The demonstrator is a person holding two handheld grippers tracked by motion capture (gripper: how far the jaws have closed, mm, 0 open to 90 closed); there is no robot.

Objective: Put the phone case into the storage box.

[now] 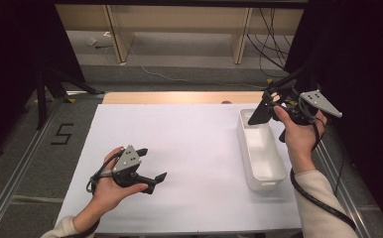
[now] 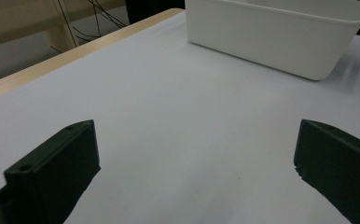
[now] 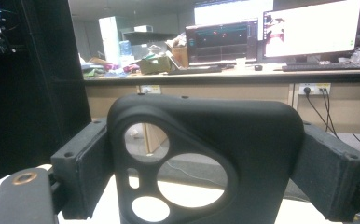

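Note:
A black phone case (image 3: 257,130) with round camera cut-outs stands upright between the jaws of my right gripper (image 3: 211,172), which is shut on it. In the high view my right gripper (image 1: 271,106) holds the phone case (image 1: 259,114) in the air over the far end of a white bin (image 1: 264,158). The bin looks empty. My left gripper (image 1: 152,163) rests low over the white sheet (image 1: 189,139) at the near left, open with nothing in it. In the left gripper view my left gripper (image 2: 194,163) points toward the bin (image 2: 271,42).
A wooden table edge (image 1: 179,97) runs behind the white sheet. Black curtains stand at both sides, with a stand's legs (image 1: 43,94) at the left. A "5" mark (image 1: 62,134) sits left of the sheet. Desks with monitors (image 3: 271,32) lie beyond.

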